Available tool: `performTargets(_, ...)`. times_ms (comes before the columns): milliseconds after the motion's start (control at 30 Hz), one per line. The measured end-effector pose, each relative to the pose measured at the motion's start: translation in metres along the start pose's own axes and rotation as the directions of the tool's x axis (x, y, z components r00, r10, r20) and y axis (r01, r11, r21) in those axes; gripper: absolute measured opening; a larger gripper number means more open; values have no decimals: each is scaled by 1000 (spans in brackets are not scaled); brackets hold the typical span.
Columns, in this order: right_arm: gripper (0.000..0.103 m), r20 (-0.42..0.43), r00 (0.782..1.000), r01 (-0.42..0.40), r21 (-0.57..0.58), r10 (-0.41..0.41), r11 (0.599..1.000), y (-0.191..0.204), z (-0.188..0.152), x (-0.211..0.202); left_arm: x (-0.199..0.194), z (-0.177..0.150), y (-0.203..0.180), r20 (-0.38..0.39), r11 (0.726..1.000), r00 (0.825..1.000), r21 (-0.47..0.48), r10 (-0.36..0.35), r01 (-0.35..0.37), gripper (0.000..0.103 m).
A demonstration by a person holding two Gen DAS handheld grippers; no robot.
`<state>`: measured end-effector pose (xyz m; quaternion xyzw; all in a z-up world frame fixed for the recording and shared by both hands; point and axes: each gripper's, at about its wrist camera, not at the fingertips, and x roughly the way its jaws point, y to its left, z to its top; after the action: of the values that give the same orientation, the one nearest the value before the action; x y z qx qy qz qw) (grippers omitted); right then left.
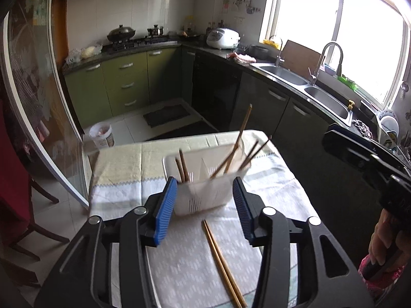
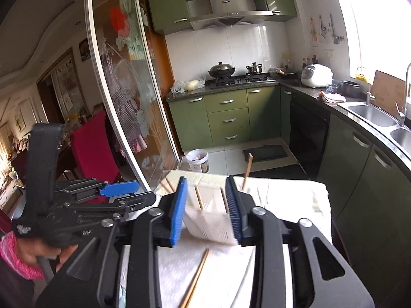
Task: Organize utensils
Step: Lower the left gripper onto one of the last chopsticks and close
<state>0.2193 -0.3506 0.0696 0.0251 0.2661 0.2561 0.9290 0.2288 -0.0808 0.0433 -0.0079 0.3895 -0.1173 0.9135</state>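
Both tongs hang open and empty, left tongs (image 1: pixel 205 200) and right tongs (image 2: pixel 206 210), over the bench (image 1: pixel 123 164). A loose chopstick pair (image 1: pixel 221 259) lies just before the white basket (image 1: pixel 203 195). They look light, stiff, slippery: pinch mid-shaft, both together.
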Motion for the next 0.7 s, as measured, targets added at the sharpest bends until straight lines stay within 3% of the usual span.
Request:
performTargets(100, 44, -44, 999, 19, 15, -18, 1000, -14, -37, -14, 22, -39, 4, -117, 999, 993, -30, -29, 25, 54)
performTargets(167, 44, -104, 994, 42, 31, -39, 999, -25, -68, -12, 46, -65, 6, -217, 997, 974, -60, -59, 47, 54)
performTargets(267, 44, -182, 982, 59, 72, -45, 996, -38, -108, -4, 84, -94, 6, -319, 996, 946, -89, -50, 22, 54)
performTargets(367, 44, -248, 968, 68, 130, -34, 989, -56, -141, 10, 116, -110, 7, -376, 995, 926, -102, -19, -21, 54)
performTargets(467, 44, -274, 961, 82, 184, -29, 979, -74, -164, 13, 137, -115, 10, -407, 990, 912, -144, -48, -13, 54)
performTargets(700, 44, -276, 960, 121, 243, -51, 962, -102, -176, 4, 168, -119, 8, -456, 992, 890, -105, 12, -67, 52)
